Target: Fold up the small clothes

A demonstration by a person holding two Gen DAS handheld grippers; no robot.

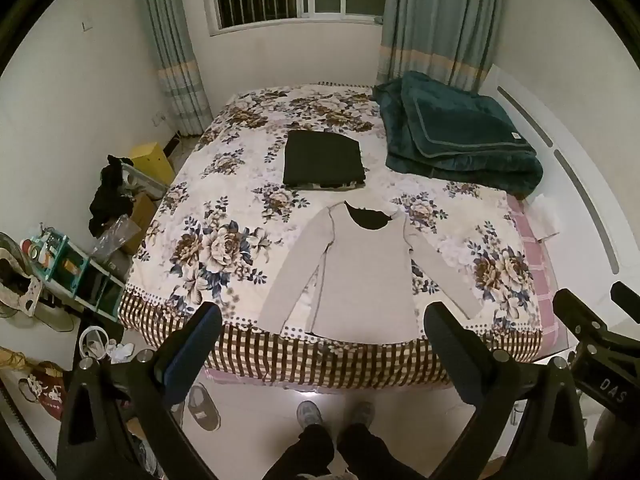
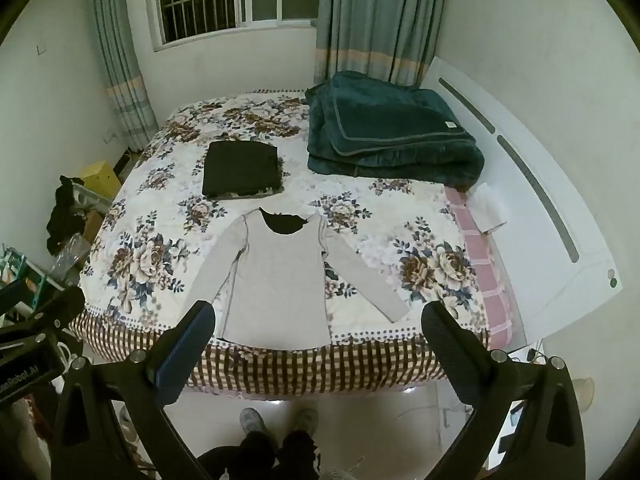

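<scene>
A beige long-sleeved top lies flat and face up on the floral bed, sleeves spread, hem at the near edge; it also shows in the right wrist view. A folded dark garment lies behind it, seen too in the right wrist view. My left gripper is open and empty, held above the floor in front of the bed's near edge. My right gripper is open and empty at the same height, to the right of the left one.
A folded teal blanket lies at the bed's far right by the white headboard. Shelves and clutter stand on the floor at the left. The person's feet stand on the tiled floor before the bed.
</scene>
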